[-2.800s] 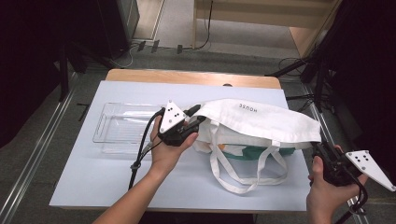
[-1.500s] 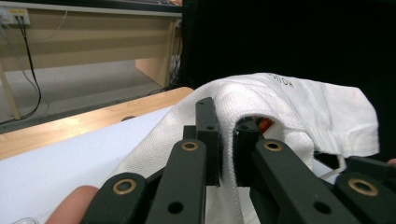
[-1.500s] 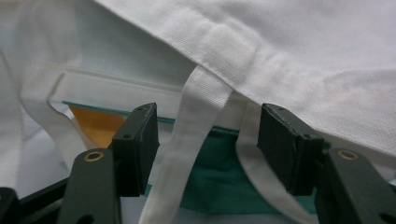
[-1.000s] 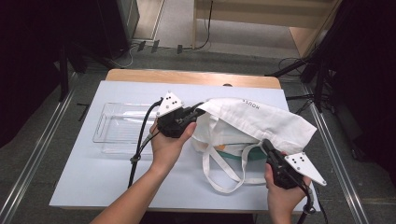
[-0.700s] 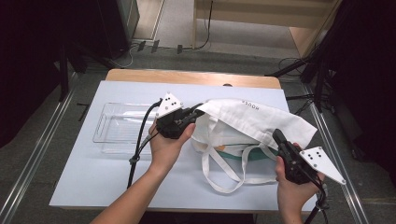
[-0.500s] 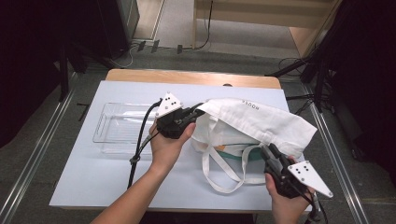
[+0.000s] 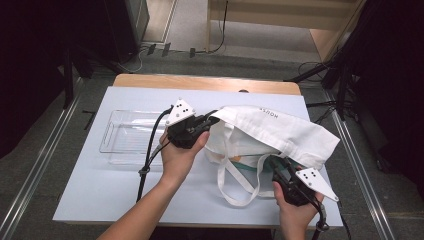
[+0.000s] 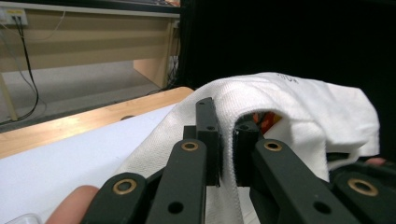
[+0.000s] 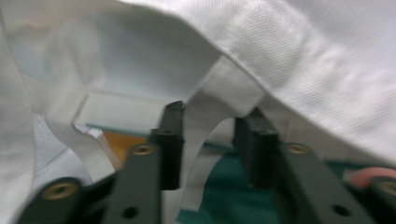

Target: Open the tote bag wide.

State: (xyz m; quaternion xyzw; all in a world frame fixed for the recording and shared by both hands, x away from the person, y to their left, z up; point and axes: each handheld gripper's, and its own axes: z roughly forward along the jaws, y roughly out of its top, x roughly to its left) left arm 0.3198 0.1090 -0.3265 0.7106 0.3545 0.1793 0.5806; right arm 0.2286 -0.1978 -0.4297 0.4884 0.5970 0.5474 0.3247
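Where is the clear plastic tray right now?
In the high view, the clear tray lies on the white table's left half, just left of the left gripper and the white tote bag.

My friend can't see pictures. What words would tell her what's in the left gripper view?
Two black jaws of the left gripper pinch the edge of a white cloth bag, holding its mouth open. Something orange and red shows inside the bag. Behind lie a white table with a wooden edge and a grey floor.
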